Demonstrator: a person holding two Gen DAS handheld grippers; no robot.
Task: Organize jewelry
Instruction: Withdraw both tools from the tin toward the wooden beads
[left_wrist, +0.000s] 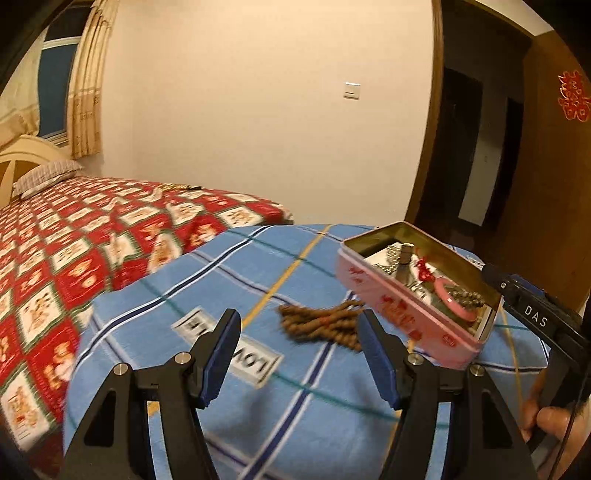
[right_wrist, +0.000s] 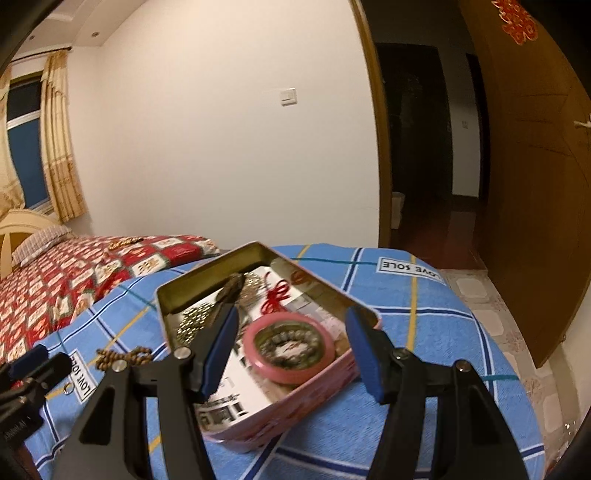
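Note:
A pink tin box stands open on a blue checked cloth. It holds a pink bangle ringing a bead bracelet, a red knot charm, a silver chain and a dark pendant. A brown bead string lies on the cloth left of the box. My left gripper is open and empty above the bead string. My right gripper is open and empty over the box, its fingers either side of the bangle.
The cloth covers a round table beside a bed with a red patterned cover. A small ring lies on the cloth near the left gripper's body. An open doorway and a wooden door are at the right.

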